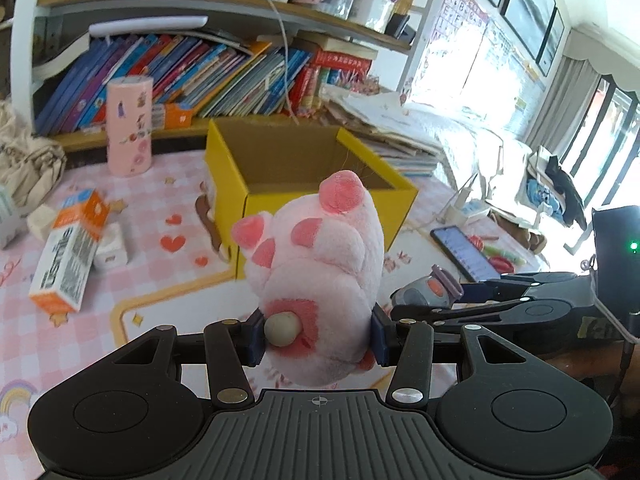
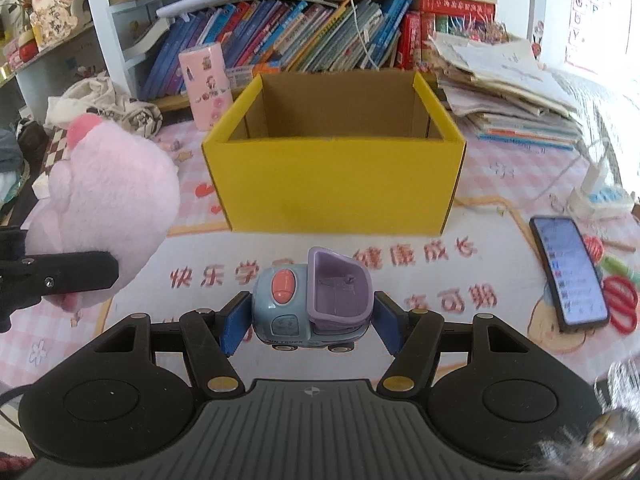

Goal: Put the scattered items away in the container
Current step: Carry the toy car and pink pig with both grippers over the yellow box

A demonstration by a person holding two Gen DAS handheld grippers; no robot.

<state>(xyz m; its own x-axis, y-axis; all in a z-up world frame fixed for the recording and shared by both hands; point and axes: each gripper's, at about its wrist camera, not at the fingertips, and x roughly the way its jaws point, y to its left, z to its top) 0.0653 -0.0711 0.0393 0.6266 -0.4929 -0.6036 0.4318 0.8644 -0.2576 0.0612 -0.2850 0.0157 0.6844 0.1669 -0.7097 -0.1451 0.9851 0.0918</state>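
Note:
My left gripper [image 1: 318,340] is shut on a pink plush paw [image 1: 316,268], held above the table just in front of the yellow cardboard box [image 1: 320,204]. The same plush [image 2: 108,204] shows at the left of the right wrist view, with a left gripper finger across it. My right gripper [image 2: 310,320] is shut on a small blue and purple toy truck [image 2: 312,300], lifted off the mat in front of the yellow box [image 2: 336,184]. In the left wrist view the truck [image 1: 428,290] sits at the right in the other gripper. The box looks empty inside.
An orange and white carton [image 1: 70,252] and small white packets [image 1: 112,244] lie left of the box. A pink cylinder [image 1: 129,124] stands behind. A phone [image 2: 570,274], red rings [image 2: 620,300] and paper stacks [image 2: 508,84] lie to the right. Bookshelves line the back.

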